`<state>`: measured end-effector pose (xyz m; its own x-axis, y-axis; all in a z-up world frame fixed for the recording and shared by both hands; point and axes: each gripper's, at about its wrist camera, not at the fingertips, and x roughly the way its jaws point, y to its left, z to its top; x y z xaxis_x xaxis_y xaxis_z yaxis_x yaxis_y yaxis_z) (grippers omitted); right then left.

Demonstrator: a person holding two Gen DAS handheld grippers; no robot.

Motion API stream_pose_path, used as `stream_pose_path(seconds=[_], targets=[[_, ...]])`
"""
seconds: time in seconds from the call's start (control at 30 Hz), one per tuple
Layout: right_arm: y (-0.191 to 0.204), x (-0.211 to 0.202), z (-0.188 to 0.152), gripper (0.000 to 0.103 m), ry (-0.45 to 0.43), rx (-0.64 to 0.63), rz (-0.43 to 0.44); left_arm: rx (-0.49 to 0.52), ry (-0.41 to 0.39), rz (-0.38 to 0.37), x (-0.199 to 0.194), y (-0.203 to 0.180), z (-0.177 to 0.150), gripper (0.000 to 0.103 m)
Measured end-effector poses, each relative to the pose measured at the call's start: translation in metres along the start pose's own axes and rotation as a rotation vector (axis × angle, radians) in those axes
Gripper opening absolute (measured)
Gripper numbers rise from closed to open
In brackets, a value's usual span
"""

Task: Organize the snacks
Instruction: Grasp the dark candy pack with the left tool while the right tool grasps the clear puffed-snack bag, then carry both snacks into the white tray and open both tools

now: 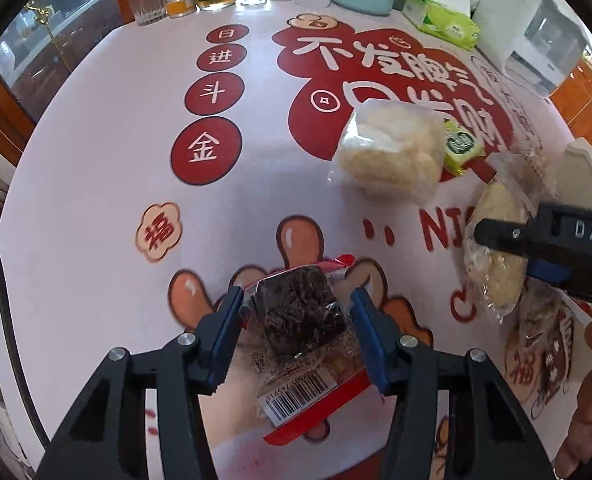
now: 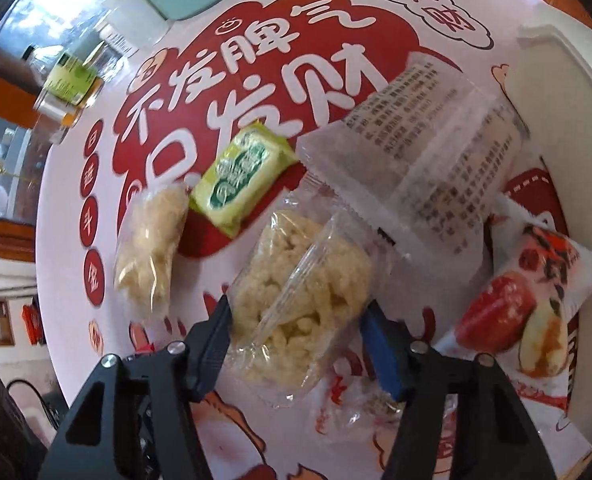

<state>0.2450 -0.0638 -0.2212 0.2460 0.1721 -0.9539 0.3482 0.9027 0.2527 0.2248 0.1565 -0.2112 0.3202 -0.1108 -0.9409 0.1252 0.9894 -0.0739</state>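
Left gripper (image 1: 296, 300) pinching dark snack pack (image 1: 299, 312); right gripper (image 2: 299, 320) straddling rice-puff bag (image 2: 299, 284), contact unclear; slippery wrappers likely sliding free.

Left gripper (image 1: 296, 308): pointed steeply downward, both black arms reaching forward from the bottom of the left wrist view, blue pads facing inward. The jaws stand partly apart with a packet between them; the left pad meets the wrapper edge, while contact at the right pad cannot be confirmed. Right gripper (image 2: 299, 320): also pointed steeply downward, jaws partly apart and straddling a packet; the left finger (image 2: 212, 340) lies against the wrapper, and the blue right pad sits at its edge. In the left wrist view the right gripper enters from the right edge, with part of a hand (image 1: 587, 412) visible below it.
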Motion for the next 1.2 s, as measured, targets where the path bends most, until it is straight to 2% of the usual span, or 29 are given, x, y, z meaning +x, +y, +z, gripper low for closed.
stream_pose_path(seconds=[0.07,0.2,0.4,0.5,0.83,1.07,1.2], targets=[[-0.003,-0.005,-0.010,0.060,0.003,-0.016,0.041,0.008,-0.027,-0.012,-0.014,0.001,-0.006,0.052],[-0.007,-0.027,-0.031,0.060,-0.046,-0.073,0.138,0.034,-0.099,-0.033,-0.049,0.000,-0.014,0.052],[-0.018,-0.077,-0.064,0.060,-0.130,-0.158,0.280,0.064,-0.215,-0.098,-0.106,-0.006,-0.029,0.052],[-0.024,-0.103,-0.078,0.060,-0.175,-0.202,0.317,0.094,-0.254,-0.099,-0.127,-0.018,-0.038,0.052],[-0.060,-0.167,-0.123,0.060,-0.292,-0.275,0.301,0.212,-0.268,-0.149,-0.163,-0.093,-0.056,0.053],[-0.118,-0.207,-0.136,0.060,-0.387,-0.235,0.267,0.317,-0.268,-0.197,-0.171,-0.172,-0.062,0.053],[-0.152,-0.224,-0.131,0.060,-0.424,-0.246,0.248,0.338,-0.285,-0.191,-0.177,-0.222,-0.058,0.053]])
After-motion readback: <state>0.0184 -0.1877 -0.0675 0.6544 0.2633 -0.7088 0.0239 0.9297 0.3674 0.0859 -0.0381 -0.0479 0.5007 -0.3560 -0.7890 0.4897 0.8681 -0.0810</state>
